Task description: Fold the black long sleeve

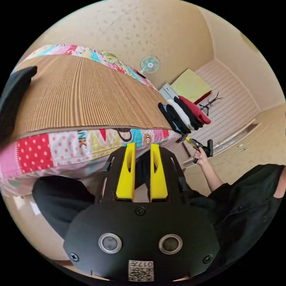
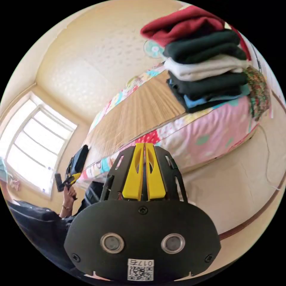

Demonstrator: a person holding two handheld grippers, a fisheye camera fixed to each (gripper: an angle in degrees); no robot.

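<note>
- Left tool [image 1: 141,149]: jaws apart, empty, pointing at bed [image 1: 59,149] edge.
- Right tool [image 2: 144,148]: jaws nearly touching, holding nothing.
- Black long sleeve [image 1: 15,92] on mat [image 1: 83,95], far from folded stack [image 2: 205,59].

Folded clothes stack [image 2: 205,62] — bed's [image 2: 208,131] edge
</note>
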